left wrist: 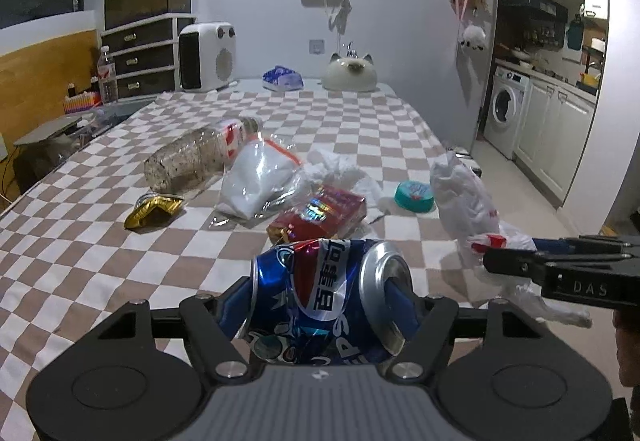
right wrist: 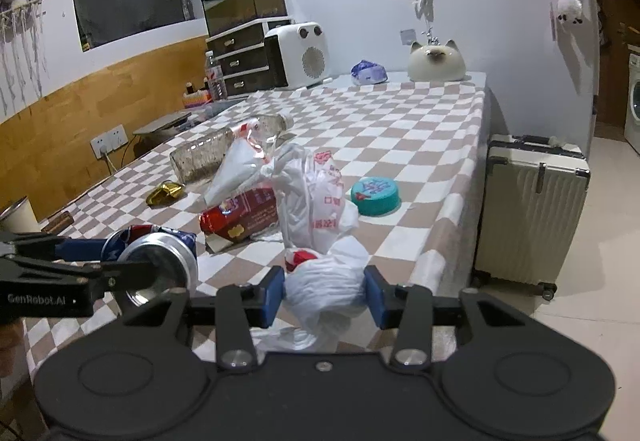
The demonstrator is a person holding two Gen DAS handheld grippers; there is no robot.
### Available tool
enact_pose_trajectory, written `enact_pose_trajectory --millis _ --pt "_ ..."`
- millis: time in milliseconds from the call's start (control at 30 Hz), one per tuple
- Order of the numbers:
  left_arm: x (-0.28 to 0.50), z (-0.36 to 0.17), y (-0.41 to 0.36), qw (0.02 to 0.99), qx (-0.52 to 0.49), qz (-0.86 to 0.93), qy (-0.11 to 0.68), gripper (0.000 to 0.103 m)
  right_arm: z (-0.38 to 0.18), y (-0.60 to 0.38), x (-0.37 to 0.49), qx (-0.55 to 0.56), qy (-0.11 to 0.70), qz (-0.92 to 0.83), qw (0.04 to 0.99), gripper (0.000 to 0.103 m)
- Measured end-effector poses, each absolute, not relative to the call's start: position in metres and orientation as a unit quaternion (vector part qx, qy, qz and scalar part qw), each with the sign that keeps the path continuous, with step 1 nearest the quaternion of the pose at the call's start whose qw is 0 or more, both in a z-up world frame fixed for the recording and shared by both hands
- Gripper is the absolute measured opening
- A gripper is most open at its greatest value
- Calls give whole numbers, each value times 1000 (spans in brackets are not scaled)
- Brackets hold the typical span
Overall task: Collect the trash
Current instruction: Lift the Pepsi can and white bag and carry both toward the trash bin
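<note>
A crushed blue soda can (left wrist: 324, 297) lay sideways between the blue pads of the left gripper (left wrist: 326, 305), whose jaws were clamped on its two ends, at the near edge of the checkered tabletop (left wrist: 360, 129). Just beside it, the right gripper (right wrist: 325, 291) held a crumpled white plastic bag (right wrist: 320, 281), the jaws pinching its bunched lower part while the rest stood up above them. Behind these lay a red snack packet (left wrist: 320, 215), a clear zip bag (left wrist: 260, 177), an empty plastic bottle (left wrist: 192, 157) on its side and a gold wrapper (left wrist: 154, 209) nearer the left edge. A teal lid (right wrist: 375, 196) sat near the right edge. By the far edge stood a cat-shaped ornament (right wrist: 436, 61) and a white heater (right wrist: 298, 55).
</note>
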State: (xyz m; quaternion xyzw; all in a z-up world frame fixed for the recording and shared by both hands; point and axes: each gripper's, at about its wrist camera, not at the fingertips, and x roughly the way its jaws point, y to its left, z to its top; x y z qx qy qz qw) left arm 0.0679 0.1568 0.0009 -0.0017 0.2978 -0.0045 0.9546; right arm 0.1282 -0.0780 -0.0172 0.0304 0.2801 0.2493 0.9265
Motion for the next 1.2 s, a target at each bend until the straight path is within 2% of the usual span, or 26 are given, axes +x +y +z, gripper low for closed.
enact_pose_trajectory --millis 500,833,1200 --pt "66 20 111 959 -18 3 283 71 6 -135 103 48 257 200 944 44" --pt "91 21 32 960 0 -53 276 71 11 -202 92 56 251 139 956 45" --pt "137 0 -62 942 18 -123 310 71 -3 -281 99 72 267 69 958 45"
